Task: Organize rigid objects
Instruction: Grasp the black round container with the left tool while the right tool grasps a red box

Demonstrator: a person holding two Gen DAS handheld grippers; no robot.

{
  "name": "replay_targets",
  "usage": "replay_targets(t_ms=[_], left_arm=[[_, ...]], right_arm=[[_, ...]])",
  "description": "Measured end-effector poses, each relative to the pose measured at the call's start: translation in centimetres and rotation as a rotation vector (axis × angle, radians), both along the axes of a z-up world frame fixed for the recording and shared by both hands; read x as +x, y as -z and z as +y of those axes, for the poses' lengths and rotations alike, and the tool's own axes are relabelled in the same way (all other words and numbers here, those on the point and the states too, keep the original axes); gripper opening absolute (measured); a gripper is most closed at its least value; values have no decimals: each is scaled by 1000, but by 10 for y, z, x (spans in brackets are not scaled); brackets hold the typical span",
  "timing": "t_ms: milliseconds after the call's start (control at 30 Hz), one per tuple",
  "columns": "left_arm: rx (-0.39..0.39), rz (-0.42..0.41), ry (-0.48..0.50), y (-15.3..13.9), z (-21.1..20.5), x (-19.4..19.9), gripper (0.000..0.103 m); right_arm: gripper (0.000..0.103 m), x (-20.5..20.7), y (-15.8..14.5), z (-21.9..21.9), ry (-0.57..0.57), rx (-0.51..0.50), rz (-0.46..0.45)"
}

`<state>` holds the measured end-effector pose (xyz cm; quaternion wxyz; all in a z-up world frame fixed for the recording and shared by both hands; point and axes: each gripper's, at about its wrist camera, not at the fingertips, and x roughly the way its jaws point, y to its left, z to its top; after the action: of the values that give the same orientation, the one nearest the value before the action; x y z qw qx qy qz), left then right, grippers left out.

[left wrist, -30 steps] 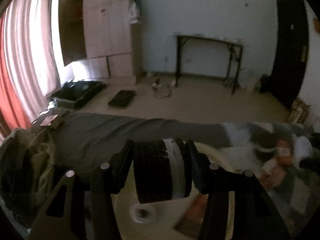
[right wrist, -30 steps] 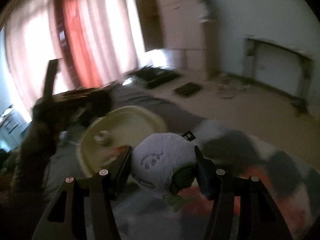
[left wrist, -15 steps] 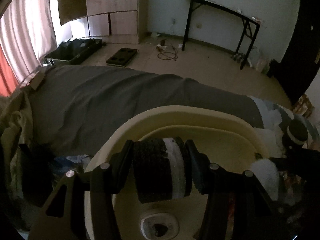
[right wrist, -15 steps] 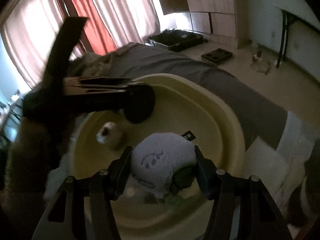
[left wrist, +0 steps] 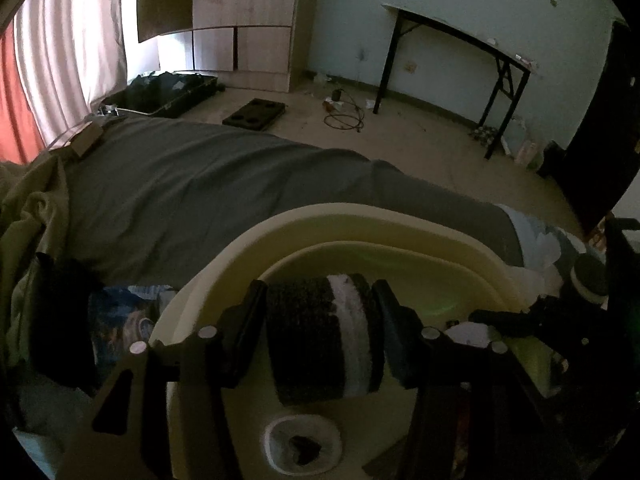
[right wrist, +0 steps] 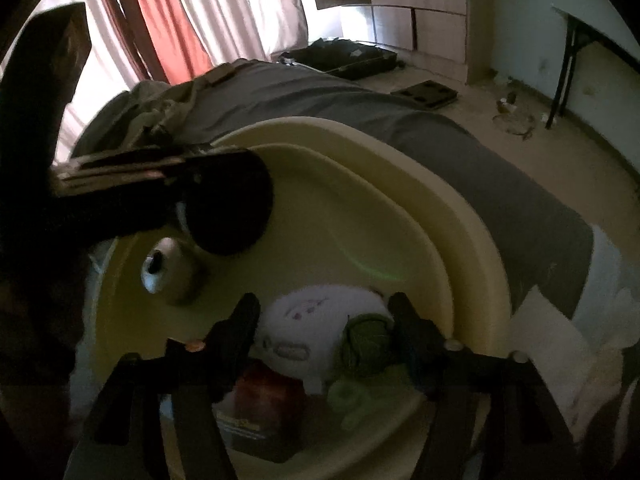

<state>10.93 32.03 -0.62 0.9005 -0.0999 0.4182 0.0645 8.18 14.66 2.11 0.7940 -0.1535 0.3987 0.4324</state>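
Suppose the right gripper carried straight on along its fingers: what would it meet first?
Most likely the white plush toy between the right gripper jaws, which have just been opening; beneath it is the cream basin floor. Depth is uncertain.

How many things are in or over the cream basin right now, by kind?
Black-and-white rolls: 2, one between the left gripper's fingers, one small roll lying on the cream plastic basin's floor
White plush toys with green parts: 1
Red-printed boxes: 1
Total: 4
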Motion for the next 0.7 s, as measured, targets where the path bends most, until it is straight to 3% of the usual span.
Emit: replay_targets(t_ms=[67,133,200,233,333,467,600,700], left_arm=[[14,-21,-35,-4,0,-5,87],[-3,-64,-56,-14,2,-16,92],[-53,-134,-55,-32,-1,-34,95],[-61,-169,-60,-43,-4,-42,103],[-49,-275,-29,-86,-35,-68,103],[-56,-414,111,-133,-103,-96,103],[-19,-371,271,-144,-201,-76,103],[-69,-288,348,-128,-261,-49,103]], right_arm=[[87,-7,-6,-9,1,15,-19],[99,-14,-14,-16,7,33,-52],[102,-26,-26,-32,48,29,-74],[102,-33,-34,-47,72,48,-86],[103,-64,-68,-118,131,168,-136],[103,-106,-117,-239,283,194,-276],[103,-126,-131,-346,475,227,-346],[103,-121,-124,-403,583,270,-345]])
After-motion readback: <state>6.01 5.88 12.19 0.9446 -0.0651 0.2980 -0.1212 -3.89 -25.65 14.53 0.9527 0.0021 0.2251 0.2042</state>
